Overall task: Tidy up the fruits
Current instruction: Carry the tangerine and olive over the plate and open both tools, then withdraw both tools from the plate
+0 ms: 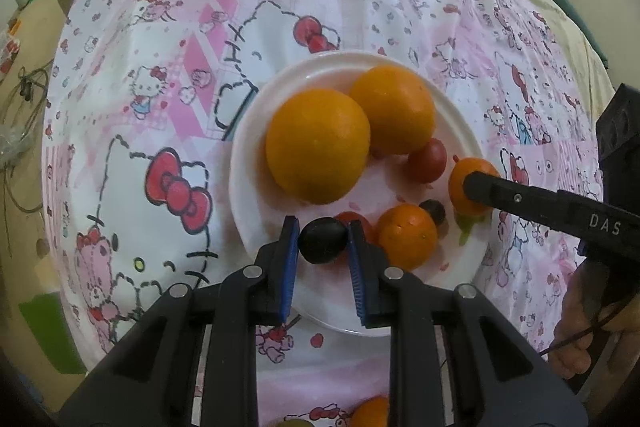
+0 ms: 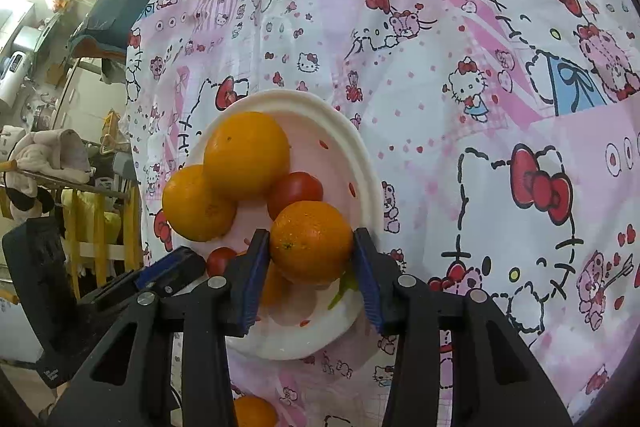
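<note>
The left gripper (image 1: pixel 323 241) was closed on a dark grape (image 1: pixel 322 240) just above the near part of the white plate (image 1: pixel 256 131), and the right gripper (image 2: pixel 311 247) was closed on a small orange (image 2: pixel 311 242) at the plate's edge. Two big oranges (image 1: pixel 318 146) and a red tomato (image 1: pixel 427 161) lay on the plate already. The step seemed to be the placing of fruits on the plate. Next, each gripper probably needed to open gently, so the round fruits would not roll off onto the tablecloth (image 1: pixel 160 75)
</note>
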The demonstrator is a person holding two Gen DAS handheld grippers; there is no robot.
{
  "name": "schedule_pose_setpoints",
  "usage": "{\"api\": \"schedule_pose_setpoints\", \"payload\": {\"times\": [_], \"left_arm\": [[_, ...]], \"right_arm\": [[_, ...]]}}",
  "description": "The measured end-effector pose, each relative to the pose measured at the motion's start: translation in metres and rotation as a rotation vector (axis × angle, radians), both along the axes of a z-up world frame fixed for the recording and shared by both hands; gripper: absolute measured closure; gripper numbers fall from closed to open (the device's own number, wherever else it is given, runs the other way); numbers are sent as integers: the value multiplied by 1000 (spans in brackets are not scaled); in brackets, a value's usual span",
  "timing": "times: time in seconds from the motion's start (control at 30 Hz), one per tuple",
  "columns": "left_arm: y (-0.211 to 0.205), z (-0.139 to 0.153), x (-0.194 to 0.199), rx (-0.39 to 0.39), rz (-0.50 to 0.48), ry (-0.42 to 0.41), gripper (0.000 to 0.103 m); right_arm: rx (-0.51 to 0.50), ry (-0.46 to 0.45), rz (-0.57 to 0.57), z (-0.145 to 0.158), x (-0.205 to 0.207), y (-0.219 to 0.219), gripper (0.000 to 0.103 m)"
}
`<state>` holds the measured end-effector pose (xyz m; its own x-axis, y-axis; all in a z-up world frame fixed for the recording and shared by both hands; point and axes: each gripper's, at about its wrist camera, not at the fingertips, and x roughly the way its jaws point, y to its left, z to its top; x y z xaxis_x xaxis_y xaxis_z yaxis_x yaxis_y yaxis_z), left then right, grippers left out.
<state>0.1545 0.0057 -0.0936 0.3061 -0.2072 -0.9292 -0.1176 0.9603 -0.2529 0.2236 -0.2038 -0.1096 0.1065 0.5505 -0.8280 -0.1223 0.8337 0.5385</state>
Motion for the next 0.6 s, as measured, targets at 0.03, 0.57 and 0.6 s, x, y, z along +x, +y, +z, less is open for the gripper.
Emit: {"api": "schedule_pose_setpoints", "payload": {"times": [0.03,0.57,0.6], "left_arm": [[-1,1,0,2,-2,-2,74],[2,17,-8,14,25,-52,43],[3,18,-9,14,26,-53,44]], "right_arm": [[1,3,-1,0,0,0,57],[30,-27,-10,13,-7,-5,36],[27,-28,-9,14,-9,-5,36]]}}
